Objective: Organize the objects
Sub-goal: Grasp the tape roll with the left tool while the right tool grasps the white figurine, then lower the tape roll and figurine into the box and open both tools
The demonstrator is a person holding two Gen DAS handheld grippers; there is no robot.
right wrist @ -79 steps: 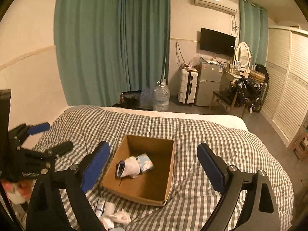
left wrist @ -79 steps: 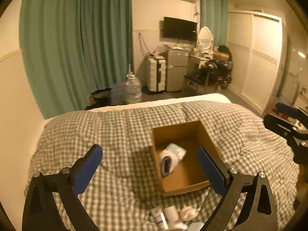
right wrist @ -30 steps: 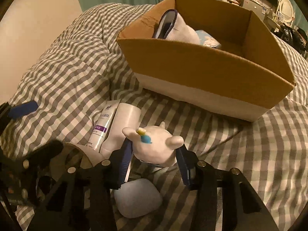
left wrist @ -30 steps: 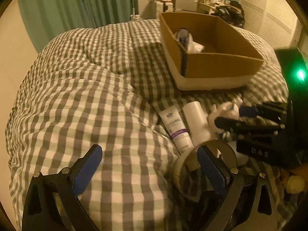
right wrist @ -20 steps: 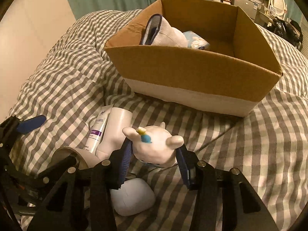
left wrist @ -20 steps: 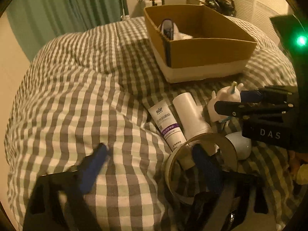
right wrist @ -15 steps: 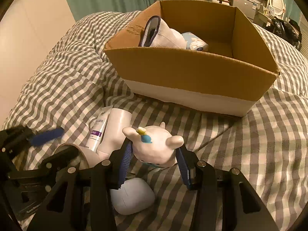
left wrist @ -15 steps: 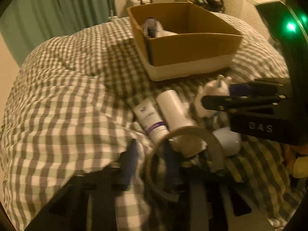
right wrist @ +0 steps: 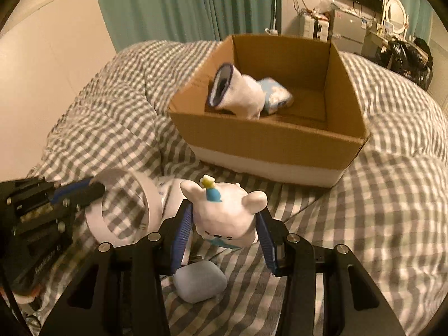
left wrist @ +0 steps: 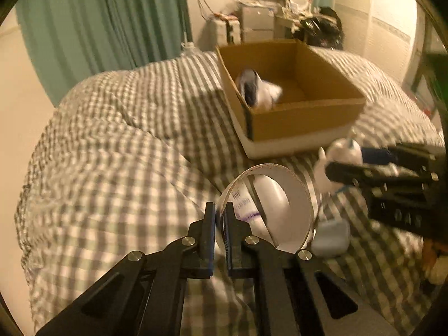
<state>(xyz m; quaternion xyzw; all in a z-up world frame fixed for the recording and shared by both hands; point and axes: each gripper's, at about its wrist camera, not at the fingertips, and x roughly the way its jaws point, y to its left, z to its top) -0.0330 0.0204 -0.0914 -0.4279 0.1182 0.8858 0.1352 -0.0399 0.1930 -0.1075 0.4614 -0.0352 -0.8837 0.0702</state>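
My left gripper (left wrist: 219, 212) is shut on the rim of a white tape roll (left wrist: 296, 187), held off the checked bed cover; the roll also shows in the right wrist view (right wrist: 152, 193). My right gripper (right wrist: 224, 218) is shut on a white toy figure (right wrist: 224, 215) with a blue and yellow top, also seen in the left wrist view (left wrist: 340, 154). An open cardboard box (right wrist: 268, 137) sits ahead on the bed, with a white sock (right wrist: 238, 92) and a blue packet (right wrist: 275, 95) inside; the box shows in the left wrist view too (left wrist: 302, 117).
A pale blue pouch (right wrist: 200, 281) lies on the cover below the toy. A white bottle (left wrist: 270, 196) and a tube (left wrist: 240, 203) lie behind the tape roll. The bed cover (left wrist: 112, 154) bulges at the left. Curtains, a fridge and a desk stand beyond the bed.
My left gripper closed on the tape roll and lifted it. My right gripper, holding the toy, rose too. Both views tilted up toward the box.
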